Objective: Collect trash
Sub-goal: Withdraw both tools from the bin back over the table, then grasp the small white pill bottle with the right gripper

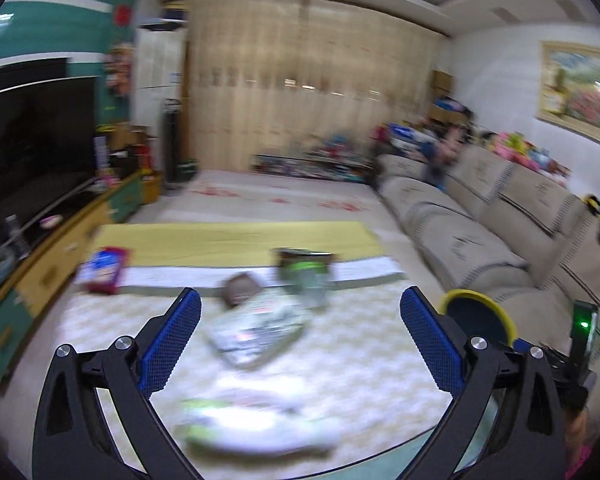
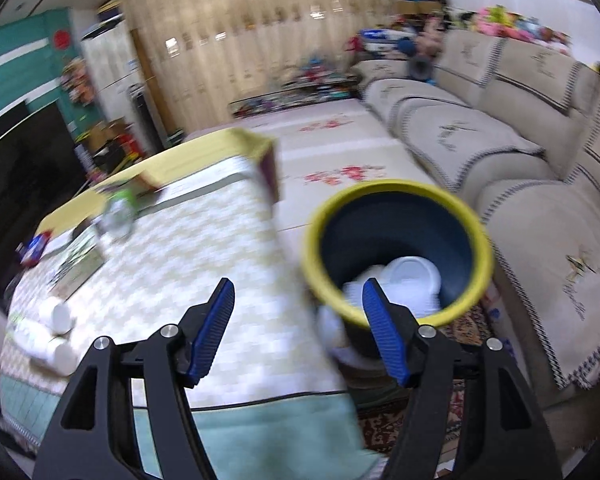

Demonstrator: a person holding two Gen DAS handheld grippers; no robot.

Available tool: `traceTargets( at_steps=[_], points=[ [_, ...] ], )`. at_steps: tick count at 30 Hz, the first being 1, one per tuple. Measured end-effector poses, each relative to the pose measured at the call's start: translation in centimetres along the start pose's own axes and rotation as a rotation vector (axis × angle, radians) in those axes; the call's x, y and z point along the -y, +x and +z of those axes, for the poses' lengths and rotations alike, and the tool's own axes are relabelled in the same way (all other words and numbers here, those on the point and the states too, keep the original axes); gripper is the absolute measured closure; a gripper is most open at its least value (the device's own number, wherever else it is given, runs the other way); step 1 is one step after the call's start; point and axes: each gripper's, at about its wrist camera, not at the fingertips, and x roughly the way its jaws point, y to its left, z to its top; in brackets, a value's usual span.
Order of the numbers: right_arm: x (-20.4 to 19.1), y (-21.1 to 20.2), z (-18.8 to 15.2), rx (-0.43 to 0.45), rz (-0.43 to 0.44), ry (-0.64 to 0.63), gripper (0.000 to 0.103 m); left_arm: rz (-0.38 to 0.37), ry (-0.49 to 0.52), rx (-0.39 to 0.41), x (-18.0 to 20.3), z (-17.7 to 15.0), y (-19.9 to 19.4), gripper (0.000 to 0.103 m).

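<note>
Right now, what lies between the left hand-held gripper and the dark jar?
Left wrist view: a blurred flat packet on the table, then a small round object, before the jar.

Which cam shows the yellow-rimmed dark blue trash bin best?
Right wrist view: the yellow-rimmed dark blue trash bin shows its whole rim and its inside, with white trash at the bottom. Left wrist view shows only part of its rim, behind the left gripper's right finger.
</note>
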Motion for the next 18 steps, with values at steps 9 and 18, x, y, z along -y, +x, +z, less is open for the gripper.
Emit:
traceTargets(
  at_steps=[9,18],
  points=[
    [-13.4,1.4,-1.5,-0.071,0.216,-0.213,0.039,0.163,-0.129,0.029,-11.0,-2.1,-3.6,0.005],
    [-21.4,2.0,-2.0,-0.076,0.265,-0.321,0.037,0.143,-0.136,0.006,-13.3,-3.4,-3.4,0.005]
  ],
)
